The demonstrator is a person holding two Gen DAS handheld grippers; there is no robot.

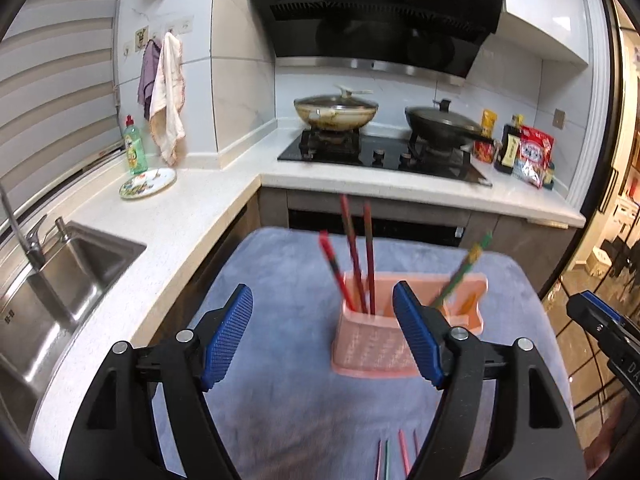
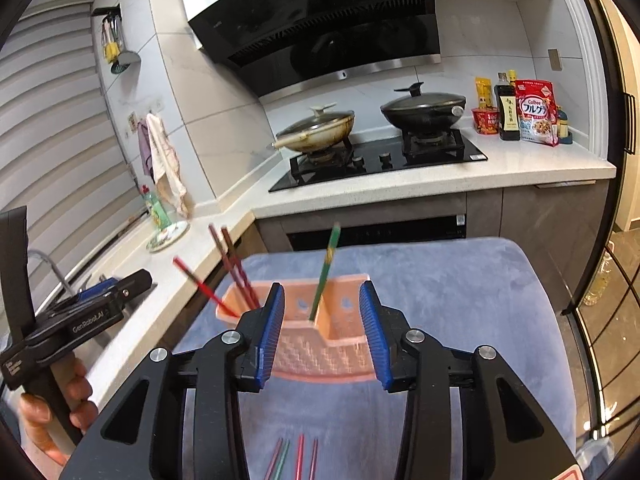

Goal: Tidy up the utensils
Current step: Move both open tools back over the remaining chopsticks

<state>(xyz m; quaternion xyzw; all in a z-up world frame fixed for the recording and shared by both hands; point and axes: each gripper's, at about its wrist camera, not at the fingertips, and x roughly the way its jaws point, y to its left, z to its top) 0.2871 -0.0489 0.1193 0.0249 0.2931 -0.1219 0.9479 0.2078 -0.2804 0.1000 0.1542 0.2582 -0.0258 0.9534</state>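
Observation:
A pink utensil holder (image 1: 372, 348) (image 2: 324, 350) stands on a blue cloth (image 1: 288, 320) (image 2: 460, 300). Three red chopsticks (image 1: 354, 264) (image 2: 236, 276) lean in its left compartment. One green chopstick (image 1: 460, 276) (image 2: 326, 272) leans in its right compartment. Several loose chopsticks (image 1: 394, 458) (image 2: 294, 460) lie on the cloth close below the grippers. My left gripper (image 1: 322, 336) is open and empty, just in front of the holder. My right gripper (image 2: 322, 336) is open and empty, its fingers either side of the holder as seen from behind. Each gripper shows in the other view (image 2: 100, 300) (image 1: 600, 316).
A white L-shaped counter (image 1: 168, 216) holds a steel sink (image 1: 60, 280), a green soap bottle (image 1: 135, 148), a painted plate (image 1: 147, 183) and a hob with two lidded pans (image 1: 336, 110) (image 2: 424, 110). Bottles and food packets (image 2: 524, 112) stand at the right.

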